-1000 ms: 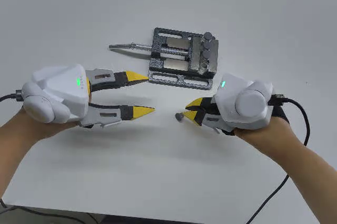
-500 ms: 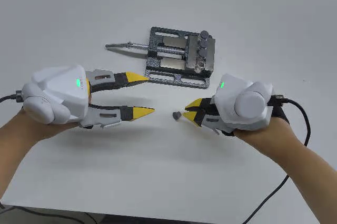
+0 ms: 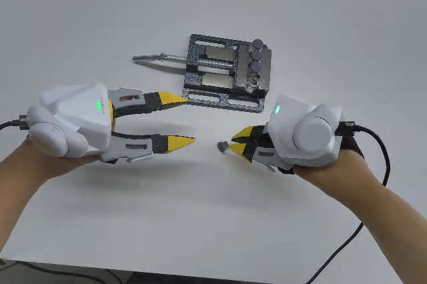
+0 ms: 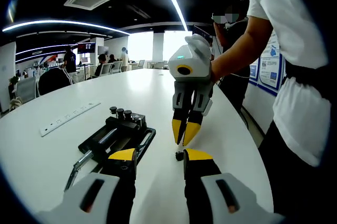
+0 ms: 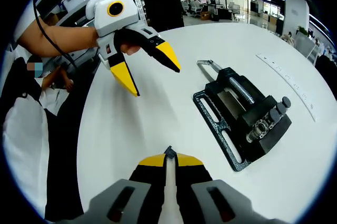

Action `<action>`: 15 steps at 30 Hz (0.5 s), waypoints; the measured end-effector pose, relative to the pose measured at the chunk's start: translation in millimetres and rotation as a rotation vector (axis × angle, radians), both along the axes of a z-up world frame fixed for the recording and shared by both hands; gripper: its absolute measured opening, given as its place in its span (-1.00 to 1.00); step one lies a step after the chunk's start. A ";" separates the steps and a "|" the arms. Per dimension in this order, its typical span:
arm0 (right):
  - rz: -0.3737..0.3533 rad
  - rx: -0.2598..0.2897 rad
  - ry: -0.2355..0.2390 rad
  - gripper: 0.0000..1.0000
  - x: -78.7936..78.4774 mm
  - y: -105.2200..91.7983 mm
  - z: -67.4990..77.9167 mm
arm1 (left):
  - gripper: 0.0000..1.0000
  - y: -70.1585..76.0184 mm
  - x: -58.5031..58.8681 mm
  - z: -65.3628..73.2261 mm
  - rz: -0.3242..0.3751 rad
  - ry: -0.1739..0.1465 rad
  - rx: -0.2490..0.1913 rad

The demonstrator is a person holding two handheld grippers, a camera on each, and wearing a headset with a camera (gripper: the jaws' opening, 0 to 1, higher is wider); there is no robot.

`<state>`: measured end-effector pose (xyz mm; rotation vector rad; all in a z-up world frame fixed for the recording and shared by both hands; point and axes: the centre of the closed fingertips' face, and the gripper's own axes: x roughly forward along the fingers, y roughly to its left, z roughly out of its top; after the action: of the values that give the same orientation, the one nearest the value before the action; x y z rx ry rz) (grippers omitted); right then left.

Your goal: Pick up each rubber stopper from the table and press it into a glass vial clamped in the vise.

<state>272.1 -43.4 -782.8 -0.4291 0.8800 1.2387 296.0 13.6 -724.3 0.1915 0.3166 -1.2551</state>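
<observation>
The right tool (image 3: 237,140) pinches a small dark rubber stopper (image 3: 222,145) at its pointed yellow tips, jaws nearly together, over the smooth white worktop (image 3: 200,217). At its 12 o'clock lies the black metal vise (image 3: 223,74), clamping a row of glass vials (image 3: 252,84), three of them capped dark. At 9 o'clock the left tool (image 3: 191,119) gapes wide, holding nothing.

Left gripper (image 3: 189,119) fingers spread wide; right gripper (image 3: 233,143) fingers pressed together; both level, tips facing each other.
</observation>
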 end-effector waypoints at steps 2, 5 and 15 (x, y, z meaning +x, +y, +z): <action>-0.002 -0.007 -0.002 -0.89 -1.1 1.3 -0.1 | -0.34 -0.1 -0.3 0.0 -0.001 0.000 0.000; -0.009 -0.022 -0.012 -0.89 -0.8 2.4 -1.4 | -0.34 -0.4 -0.7 0.5 0.000 -0.001 -0.002; -0.035 -0.033 -0.002 -0.89 1.2 6.4 -3.5 | -0.34 1.7 -1.7 0.5 0.001 -0.002 -0.001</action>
<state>273.3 -37.0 -786.3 -0.4392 0.9038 1.1928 294.3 15.3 -723.7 0.1918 0.3146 -1.2537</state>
